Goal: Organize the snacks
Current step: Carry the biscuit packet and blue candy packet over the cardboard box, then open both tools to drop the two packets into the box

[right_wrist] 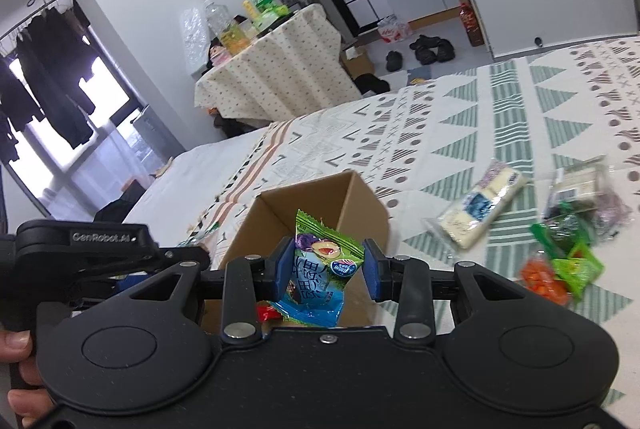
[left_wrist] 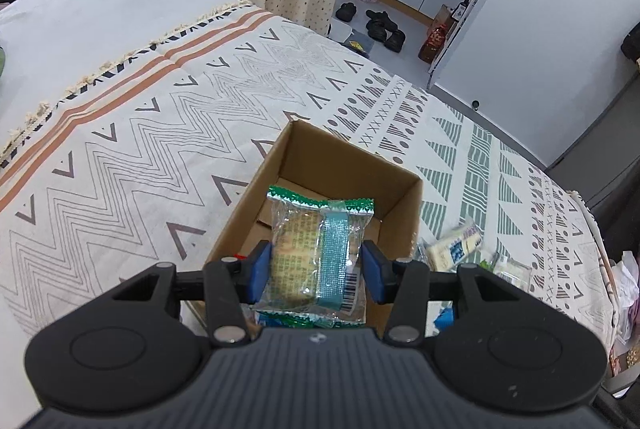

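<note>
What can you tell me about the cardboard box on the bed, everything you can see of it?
The cardboard box is a plain brown corrugated carton, open at the top, standing upright on the patterned bedspread. Its inner walls look bare, and loose flaps lie folded on its floor. It appears mostly empty, though both held packets block much of the inside. The left gripper holds a cracker packet above its near end. Other snacks lie on the bedspread to its right, apart from it.

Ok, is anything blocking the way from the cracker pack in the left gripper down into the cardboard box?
Nothing visible does. The cracker pack, held by the left gripper, hangs over the open cardboard box, which has no lid or flap across its top. Its floor looks mostly bare.
</note>
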Tool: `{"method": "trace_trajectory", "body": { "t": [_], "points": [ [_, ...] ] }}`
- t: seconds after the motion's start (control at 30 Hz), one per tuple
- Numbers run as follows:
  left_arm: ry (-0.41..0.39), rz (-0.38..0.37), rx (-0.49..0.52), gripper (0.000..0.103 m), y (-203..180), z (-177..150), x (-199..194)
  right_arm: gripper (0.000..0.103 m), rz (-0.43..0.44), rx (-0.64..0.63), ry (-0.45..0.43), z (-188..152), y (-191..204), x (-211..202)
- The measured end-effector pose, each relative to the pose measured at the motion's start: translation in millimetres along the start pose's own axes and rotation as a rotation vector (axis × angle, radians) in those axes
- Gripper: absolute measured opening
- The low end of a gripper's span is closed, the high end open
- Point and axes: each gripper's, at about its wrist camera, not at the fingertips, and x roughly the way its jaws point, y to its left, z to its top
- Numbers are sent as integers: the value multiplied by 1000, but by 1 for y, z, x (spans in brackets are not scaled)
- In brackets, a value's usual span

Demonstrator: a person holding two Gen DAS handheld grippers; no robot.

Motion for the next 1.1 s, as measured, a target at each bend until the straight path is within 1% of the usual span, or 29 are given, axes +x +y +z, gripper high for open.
{"method": "trace_trajectory", "body": {
  "t": [0.3, 0.37, 0.47, 0.63, 0.7, 0.73, 0.77, 0.8, 0.83, 0.9, 1.0, 1.07, 1.1],
  "points": [
    [46, -29, -27, 47, 12, 6, 32, 36, 5, -2, 27, 2, 12, 26],
    [46, -32, -36, 51, 16, 6, 35, 36, 3, 2, 29, 4, 12, 31],
    [51, -35, -57, 54, 23, 6, 37, 36, 7, 1, 38, 5, 14, 37],
    [49, -20, -60, 57, 29, 8, 37, 36, 2, 3, 50, 5, 18, 45],
    [43, -18, -56, 61, 30, 9, 35, 37, 3, 1, 56, 4, 19, 47],
    [39, -13, -52, 65, 30, 9, 35, 39, 4, 3, 59, 4, 20, 47],
    [34, -6, -46, 69, 29, 8, 33, 40, 7, 5, 56, 4, 21, 46],
    [30, -1, -39, 71, 29, 8, 32, 42, 15, 2, 52, 4, 22, 45],
    [26, 1, -36, 74, 29, 7, 31, 48, 20, 0, 50, 5, 22, 44],
    [25, 3, -36, 77, 29, 6, 29, 55, 6, 1, 41, 5, 22, 40],
    [29, -1, -41, 84, 30, 7, 25, 55, -27, 28, 50, 6, 17, 34],
    [36, 3, -55, 89, 30, 6, 23, 55, -58, 53, 73, 6, 10, 29],
    [46, 7, -69, 90, 30, 6, 22, 55, -69, 55, 82, 7, 8, 25]
  ]
}}
